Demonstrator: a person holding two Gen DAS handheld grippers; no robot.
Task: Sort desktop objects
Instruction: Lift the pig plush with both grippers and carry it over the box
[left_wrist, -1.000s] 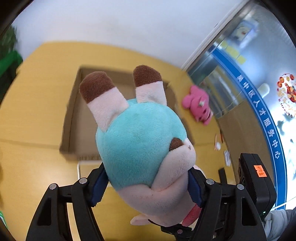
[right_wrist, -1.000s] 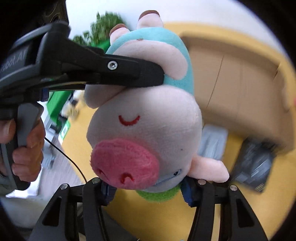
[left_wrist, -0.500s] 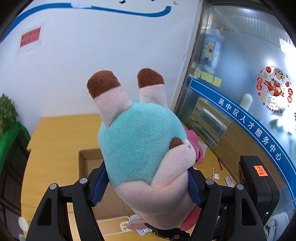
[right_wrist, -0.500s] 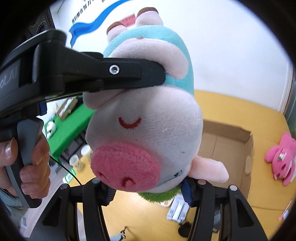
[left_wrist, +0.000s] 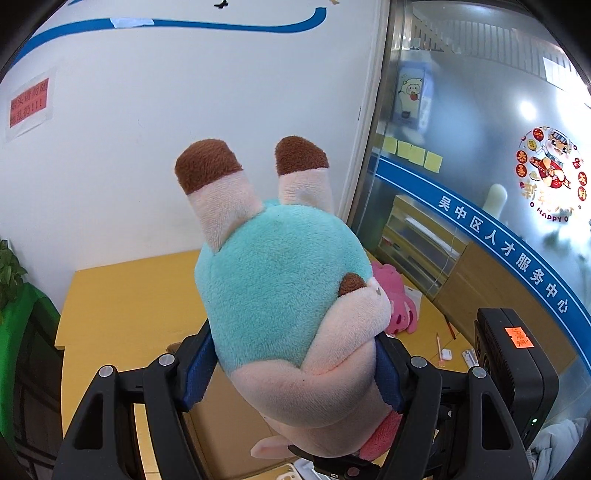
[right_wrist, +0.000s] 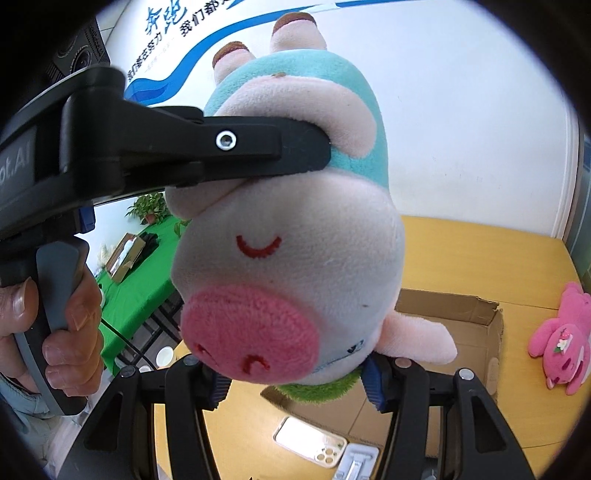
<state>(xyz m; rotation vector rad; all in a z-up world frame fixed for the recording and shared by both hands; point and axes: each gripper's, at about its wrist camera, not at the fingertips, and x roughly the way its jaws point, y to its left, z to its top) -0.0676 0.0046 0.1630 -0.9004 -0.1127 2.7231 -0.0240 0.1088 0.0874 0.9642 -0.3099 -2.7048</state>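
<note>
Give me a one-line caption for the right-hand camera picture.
Both sets of fingers grip an upside-down pig plush above a cardboard box on a yellow table.

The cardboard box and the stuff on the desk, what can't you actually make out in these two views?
- Cardboard box interior: both views, hidden behind the pig plush.
- Pink plush: left wrist view, mostly covered by the pig plush.
- Phone case: right wrist view, partly behind the right gripper.
- Small items by the glass wall: too small to identify.
</note>
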